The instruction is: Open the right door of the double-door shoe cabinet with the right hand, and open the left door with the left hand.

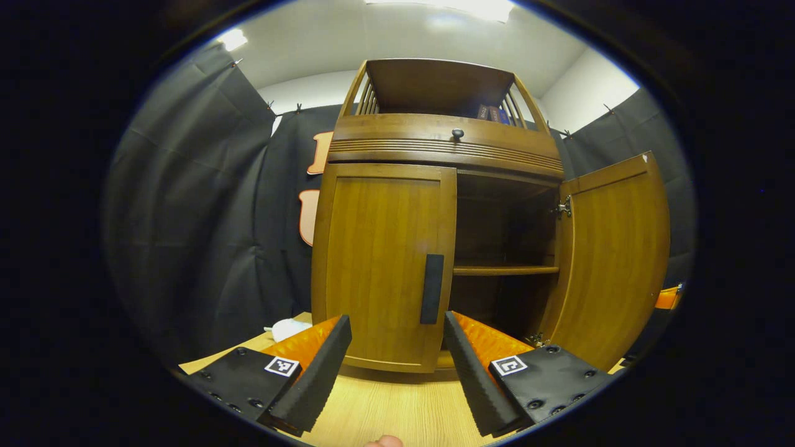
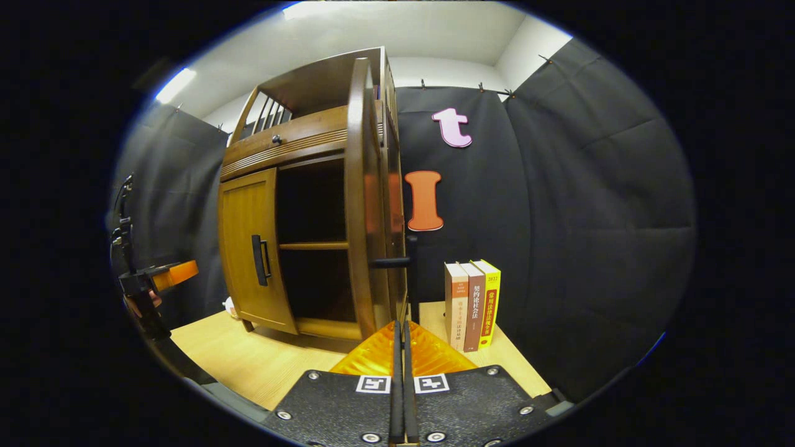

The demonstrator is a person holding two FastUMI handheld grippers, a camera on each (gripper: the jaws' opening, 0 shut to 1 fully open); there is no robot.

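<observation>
Fingers of the left claw point(image 1: 397, 366) stand wide apart at the bottom of the left gripper view, holding nothing, low over the pale wooden bench point(image 1: 397, 410). Just beyond them stands the shoe cabinet point(image 1: 447, 149), upright on the bench and facing that claw. Its left door point(image 1: 382, 267) is closed flat against the frame, taller than wide, with a dark vertical handle point(image 1: 431, 288) near its inner edge, roughly in line with the gap between the fingers. The right door point(image 1: 615, 261) is swung outward on its hinges, exposing a dark interior and a horizontal shelf point(image 1: 504, 270).

In the right gripper view, the right claw point(image 2: 402, 354) has its fingers pressed together with no visible gap, close below the open right door point(image 2: 363, 198), seen edge-on. That door's handle point(image 2: 391, 262) juts toward the right. Whether the fingers pinch anything I cannot tell. Three books point(image 2: 472, 304) stand upright on the bench beside the cabinet, against the black cloth. Off to the far left, the left claw point(image 2: 168, 273) shows with a hand behind it.
</observation>
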